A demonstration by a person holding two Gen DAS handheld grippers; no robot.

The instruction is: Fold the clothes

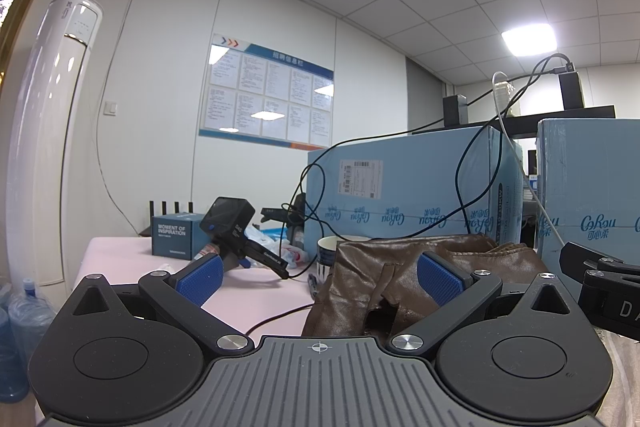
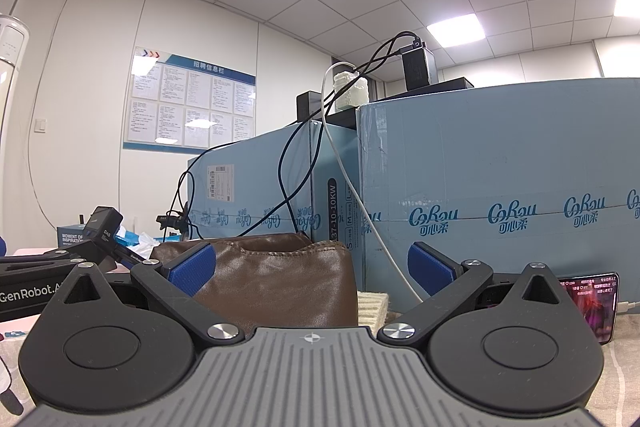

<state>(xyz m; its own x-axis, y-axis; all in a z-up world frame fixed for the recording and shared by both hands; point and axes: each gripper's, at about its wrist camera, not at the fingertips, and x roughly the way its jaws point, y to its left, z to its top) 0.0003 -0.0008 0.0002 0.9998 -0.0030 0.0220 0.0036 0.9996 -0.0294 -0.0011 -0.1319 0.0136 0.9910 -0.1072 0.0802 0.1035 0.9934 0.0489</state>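
Note:
A brown leather garment [image 1: 404,279] lies in a folded heap on the table, right of centre in the left wrist view. My left gripper [image 1: 319,277] is open, low over the table, its blue pads [image 1: 200,277] wide apart, the heap's left part between and just beyond them. In the right wrist view the same brown garment [image 2: 280,279] fills the gap ahead. My right gripper [image 2: 310,269] is open too, nothing held, its left pad [image 2: 192,267] beside the heap's left edge. The right gripper's black body [image 1: 600,283] shows at the left wrist view's right edge.
Tall light-blue cartons [image 2: 500,203] stand close behind the garment, with black and white cables [image 2: 344,163] hanging over them. A camera on a handle [image 1: 236,231], a small blue box [image 1: 176,235] and a mug [image 1: 328,255] sit on the pink table [image 1: 116,255]. A lit phone [image 2: 592,303] leans at right.

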